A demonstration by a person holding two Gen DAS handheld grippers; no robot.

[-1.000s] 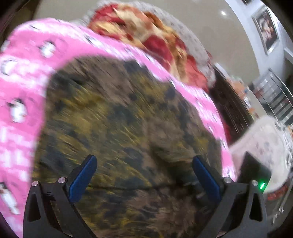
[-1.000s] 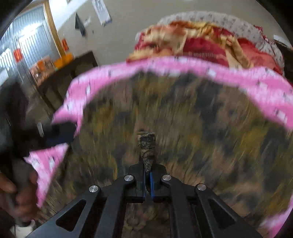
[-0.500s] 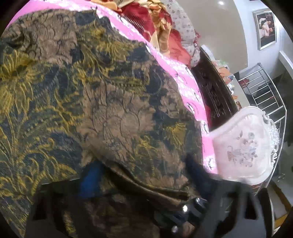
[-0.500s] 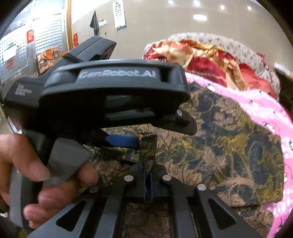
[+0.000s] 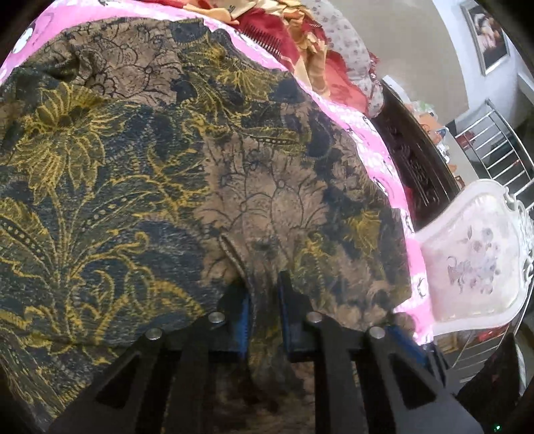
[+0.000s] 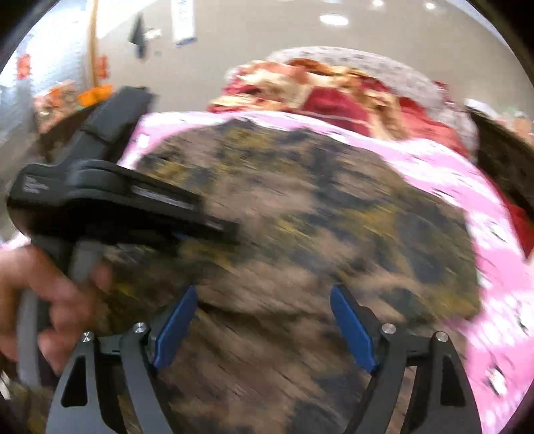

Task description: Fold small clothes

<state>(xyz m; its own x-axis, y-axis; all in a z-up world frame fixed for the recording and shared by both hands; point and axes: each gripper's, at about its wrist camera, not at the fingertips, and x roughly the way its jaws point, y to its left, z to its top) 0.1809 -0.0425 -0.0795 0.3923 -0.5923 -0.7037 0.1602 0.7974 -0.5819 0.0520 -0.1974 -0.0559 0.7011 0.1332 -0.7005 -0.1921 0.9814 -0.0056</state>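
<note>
- left gripper (image 5: 263, 297): jaws narrow, have just been closing; a raised fold of the brown-and-yellow garment (image 5: 160, 173) sits between the blue pads (image 5: 244, 313), pinched there as far as left wrist view shows
- hemmed edge of the garment runs up from the pinch, curls toward the left
- right gripper (image 6: 263, 320): jaws wide, have just been opening; nothing clamped, blue pads stand apart above the blurred garment (image 6: 300, 213)
- right wrist view heavy motion blur, fabric detail not readable
- person's hand (image 6: 50, 297) at left edge of right wrist view, fingers wrapped round grey handle of the left gripper's black body (image 6: 100, 197)
- small pale label strip on that black body, text too blurred to read
- garment: dark brown/black with yellow floral print, spread flat over most of the pink blanket (image 5: 383, 160), partly folded over itself near the left gripper
- pink blanket has small white cartoon figures, shows as a border round the garment's far and right edges
- red-and-cream bedding heap (image 6: 333, 90) beyond the blanket, against a grey patterned headboard (image 6: 367, 63)
- white ornate chair back (image 5: 474, 253) with faint flower print, just beside the blanket's right edge
- dark carved wood furniture (image 5: 417, 160) behind it, metal railing (image 5: 497, 157) further right
- framed picture (image 5: 487, 33) on far wall, content unclear
- white paper sheet (image 6: 183, 20) on the wall in right wrist view, writing unreadable
</note>
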